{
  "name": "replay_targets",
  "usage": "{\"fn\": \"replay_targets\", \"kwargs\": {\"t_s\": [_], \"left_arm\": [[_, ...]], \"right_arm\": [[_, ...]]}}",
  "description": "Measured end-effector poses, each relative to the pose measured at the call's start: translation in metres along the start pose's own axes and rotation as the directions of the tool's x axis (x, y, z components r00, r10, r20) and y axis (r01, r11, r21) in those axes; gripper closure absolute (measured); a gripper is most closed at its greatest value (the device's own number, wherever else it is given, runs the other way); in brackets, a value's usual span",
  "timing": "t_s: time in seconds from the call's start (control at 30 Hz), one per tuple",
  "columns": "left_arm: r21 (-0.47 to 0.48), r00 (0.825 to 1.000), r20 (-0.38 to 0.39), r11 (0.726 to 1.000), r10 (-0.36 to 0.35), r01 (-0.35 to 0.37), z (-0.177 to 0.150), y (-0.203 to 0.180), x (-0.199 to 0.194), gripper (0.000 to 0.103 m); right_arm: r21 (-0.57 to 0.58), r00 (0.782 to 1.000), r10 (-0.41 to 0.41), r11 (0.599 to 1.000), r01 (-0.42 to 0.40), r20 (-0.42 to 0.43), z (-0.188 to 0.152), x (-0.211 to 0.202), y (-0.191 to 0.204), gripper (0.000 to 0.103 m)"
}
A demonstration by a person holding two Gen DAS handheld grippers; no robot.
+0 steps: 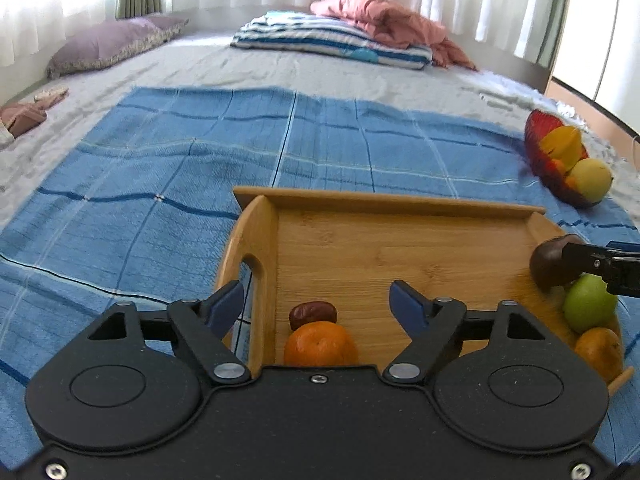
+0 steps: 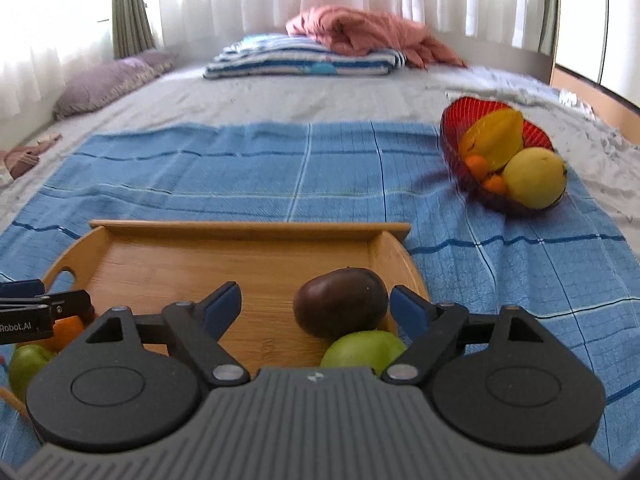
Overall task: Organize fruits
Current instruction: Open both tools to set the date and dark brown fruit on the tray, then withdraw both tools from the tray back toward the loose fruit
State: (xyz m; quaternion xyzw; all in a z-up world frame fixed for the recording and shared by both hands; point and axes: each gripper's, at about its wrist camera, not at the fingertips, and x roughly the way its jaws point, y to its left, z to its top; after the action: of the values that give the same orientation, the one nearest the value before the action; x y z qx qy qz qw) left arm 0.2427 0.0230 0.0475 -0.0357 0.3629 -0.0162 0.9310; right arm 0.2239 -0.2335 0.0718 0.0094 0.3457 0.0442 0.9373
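A wooden tray (image 1: 400, 248) lies on a blue checked cloth; it also shows in the right wrist view (image 2: 200, 264). My left gripper (image 1: 318, 306) is open above the tray's near left corner, over an orange (image 1: 320, 344) and a small dark red date (image 1: 313, 314). My right gripper (image 2: 316, 306) is open and empty over the tray's right end, with a dark brown fruit (image 2: 340, 303) and a green apple (image 2: 362, 350) between and below its fingers. A red bowl (image 2: 456, 148) holds a starfruit (image 2: 494, 136), a yellow fruit (image 2: 534, 178) and small oranges (image 2: 476, 166).
The blue cloth (image 1: 160, 184) covers a grey bed. A folded striped blanket (image 1: 328, 40), a pink cloth (image 1: 384, 20) and a purple pillow (image 1: 104, 44) lie at the far end. Another orange fruit (image 1: 598, 350) sits at the tray's right end.
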Motion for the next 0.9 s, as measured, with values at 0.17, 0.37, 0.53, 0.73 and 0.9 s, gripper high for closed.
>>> {"fn": "replay_targets", "kwargs": {"t_s": [0.17,0.37,0.53,0.73,0.9], "left_arm": [[0.025,0.997,0.069,1.0,-0.018,0.017,-0.011,0.0,-0.03,0.014],[0.047,0.991,0.128,0.998,-0.039,0.033,-0.032,-0.003,-0.063,0.008],[0.062,0.984,0.172,0.997,-0.055,0.044,-0.054,-0.007,-0.087,0.002],[0.064,0.979,0.186,0.996,-0.079,0.068,-0.083,-0.006,-0.102,0.0],[0.062,0.979,0.19,0.996,-0.079,0.068,-0.105,-0.001,-0.108,0.0]], "right_arm": [[-0.024,0.998,0.019,1.0,-0.017,0.067,-0.014,-0.023,0.006,0.01],[-0.056,0.991,0.033,0.998,-0.026,0.13,-0.04,-0.046,0.017,0.009],[-0.07,0.981,0.068,0.996,-0.056,0.179,-0.063,-0.066,0.024,0.007],[-0.108,0.959,0.092,0.992,-0.064,0.269,-0.095,-0.089,0.035,0.0],[-0.135,0.942,0.098,0.989,-0.057,0.32,-0.12,-0.104,0.043,0.0]]}}
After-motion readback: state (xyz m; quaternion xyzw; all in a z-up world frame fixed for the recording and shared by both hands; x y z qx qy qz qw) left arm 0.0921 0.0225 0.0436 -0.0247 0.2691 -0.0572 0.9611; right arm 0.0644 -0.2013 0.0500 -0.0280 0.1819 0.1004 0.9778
